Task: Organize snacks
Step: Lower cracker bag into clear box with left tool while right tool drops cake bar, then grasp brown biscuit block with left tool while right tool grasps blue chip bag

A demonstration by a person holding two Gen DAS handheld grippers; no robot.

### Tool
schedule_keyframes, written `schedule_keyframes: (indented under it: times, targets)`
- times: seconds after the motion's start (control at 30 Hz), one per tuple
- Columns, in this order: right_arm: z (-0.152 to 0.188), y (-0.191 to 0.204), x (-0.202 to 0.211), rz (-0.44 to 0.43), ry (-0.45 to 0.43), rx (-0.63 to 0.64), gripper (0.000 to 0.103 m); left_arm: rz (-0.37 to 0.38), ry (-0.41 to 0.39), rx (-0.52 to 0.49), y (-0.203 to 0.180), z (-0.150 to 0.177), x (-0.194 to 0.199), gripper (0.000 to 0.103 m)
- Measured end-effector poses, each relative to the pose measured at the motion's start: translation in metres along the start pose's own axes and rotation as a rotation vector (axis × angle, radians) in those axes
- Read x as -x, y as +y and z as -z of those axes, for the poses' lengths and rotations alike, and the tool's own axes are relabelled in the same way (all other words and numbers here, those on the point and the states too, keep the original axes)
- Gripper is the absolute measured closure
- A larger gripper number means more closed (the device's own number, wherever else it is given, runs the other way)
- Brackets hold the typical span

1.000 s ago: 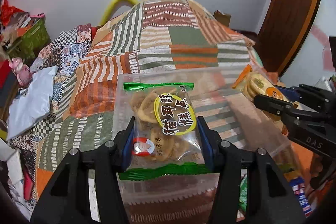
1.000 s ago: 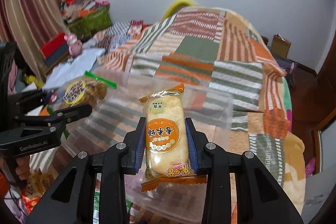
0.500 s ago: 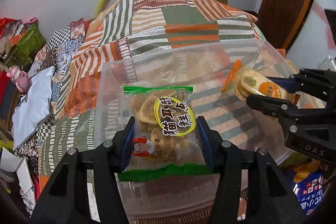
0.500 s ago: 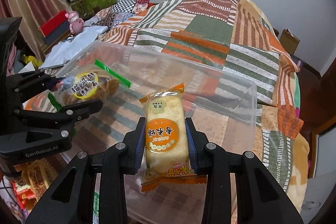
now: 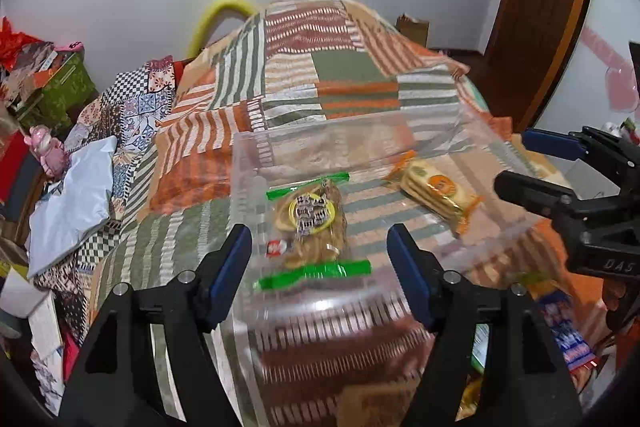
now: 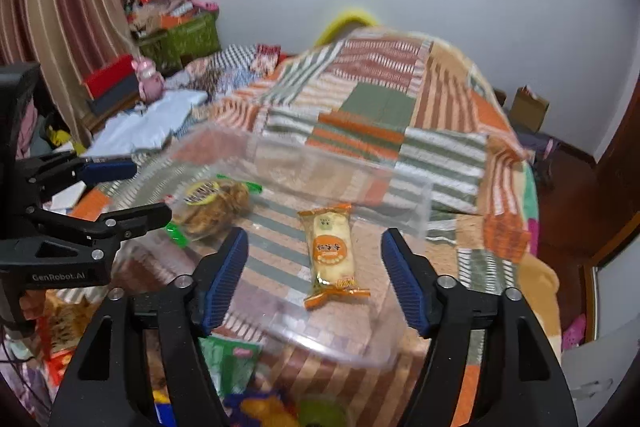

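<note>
Both grippers hover over the clear plastic bin on the patchwork bed, fingers spread wide, gripping nothing: left gripper, right gripper. Two snacks lie inside, apart: one green-edged clear cookie bag and one orange rice-cracker packet. Housings read "GenRobot.AI" and "DAS".

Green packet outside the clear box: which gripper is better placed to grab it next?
Probably the right gripper. It is open and empty, and the green packet lies just below its fingertips, outside the clear box. The left gripper, also open, hangs over the box's far side.
</note>
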State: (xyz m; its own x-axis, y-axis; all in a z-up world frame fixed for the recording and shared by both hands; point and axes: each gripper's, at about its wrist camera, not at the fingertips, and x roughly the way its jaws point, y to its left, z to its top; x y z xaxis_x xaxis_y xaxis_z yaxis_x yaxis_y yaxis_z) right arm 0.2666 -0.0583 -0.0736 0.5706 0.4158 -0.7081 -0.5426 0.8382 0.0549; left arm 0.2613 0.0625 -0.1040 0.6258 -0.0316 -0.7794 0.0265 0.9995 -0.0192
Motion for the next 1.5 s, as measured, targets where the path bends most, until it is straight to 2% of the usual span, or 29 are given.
schedule_keyframes:
  times: [0.1,0.23,0.43,0.6,0.73,0.9,1.17,1.23,1.3,1.5]
  targets:
    - [0.006,0.004,0.024,0.004,-0.059,-0.005,0.027,0.027,-0.028,0.025,0.001,0.012,0.025,0.026]
    - [0.021,0.012,0.054,0.013,-0.122,-0.007,0.021,0.018,-0.074,0.023,-0.003,0.032,0.052,0.02]
    - [0.043,0.021,0.072,0.021,-0.15,-0.014,0.02,0.036,-0.082,0.009,-0.013,0.06,0.072,0.018]
    - [0.063,0.026,0.068,0.008,-0.136,-0.029,0.017,0.073,-0.071,0.005,-0.025,0.082,0.075,0.017]
    - [0.081,0.027,0.055,0.007,-0.097,-0.061,0.017,0.066,-0.058,-0.017,-0.034,0.096,0.068,0.014]
    - [0.099,0.019,0.039,0.027,-0.048,-0.116,0.017,0.082,-0.02,0.018,-0.036,0.106,0.05,0.014]
    - [0.117,0.016,0.029,-0.024,0.0,-0.161,0.018,0.104,0.016,0.03,-0.04,0.112,0.027,0.014]
    - [0.12,0.016,0.027,-0.032,0.003,-0.165,0.023,0.107,0.018,0.037,-0.04,0.114,0.024,0.019]
    - [0.121,0.017,0.026,-0.036,0.008,-0.169,0.035,0.096,0.011,0.039,-0.038,0.115,0.024,0.025]
    - [0.123,0.016,0.03,-0.053,-0.022,-0.194,0.045,0.104,-0.006,0.046,-0.035,0.118,0.027,0.027]
